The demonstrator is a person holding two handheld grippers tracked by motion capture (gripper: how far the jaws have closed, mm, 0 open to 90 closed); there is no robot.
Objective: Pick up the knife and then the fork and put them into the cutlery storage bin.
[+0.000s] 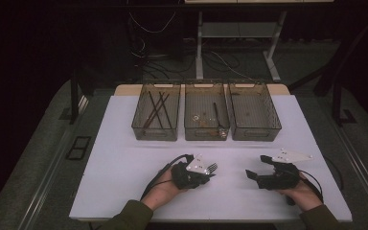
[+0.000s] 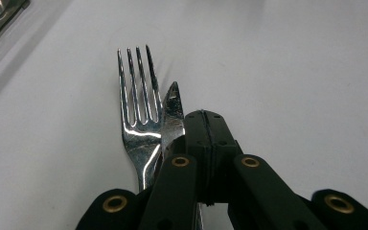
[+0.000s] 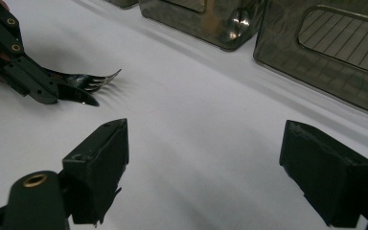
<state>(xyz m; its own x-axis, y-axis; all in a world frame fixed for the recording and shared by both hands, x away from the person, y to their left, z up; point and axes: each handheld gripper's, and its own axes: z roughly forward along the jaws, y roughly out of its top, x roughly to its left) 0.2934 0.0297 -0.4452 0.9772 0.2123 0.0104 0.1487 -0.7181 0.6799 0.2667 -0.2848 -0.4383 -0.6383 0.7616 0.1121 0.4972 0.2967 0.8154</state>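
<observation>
My left gripper [image 1: 208, 173] lies low on the white mat, its jaws shut on a shiny metal fork [image 1: 212, 167] and a knife. In the left gripper view the fork [image 2: 136, 100] sticks out ahead, tines pointing away. The knife tip [image 2: 172, 112] lies against the fork's right side, just past the closed left gripper [image 2: 204, 120]. My right gripper [image 1: 258, 166] rests to the right of it, open, with nothing between its jaws. The right gripper view shows the right gripper [image 3: 206, 148] over bare mat, with the left gripper [image 3: 43, 93], fork [image 3: 98, 81] and knife [image 3: 79, 96] at upper left.
Three translucent bins stand in a row at the back of the white mat [image 1: 124, 158]. The left bin [image 1: 154, 133] holds dark sticks, the middle bin [image 1: 206, 134] a few small items, and the right bin [image 1: 256, 133] looks bare. The floor beyond is dark, with cables and table legs.
</observation>
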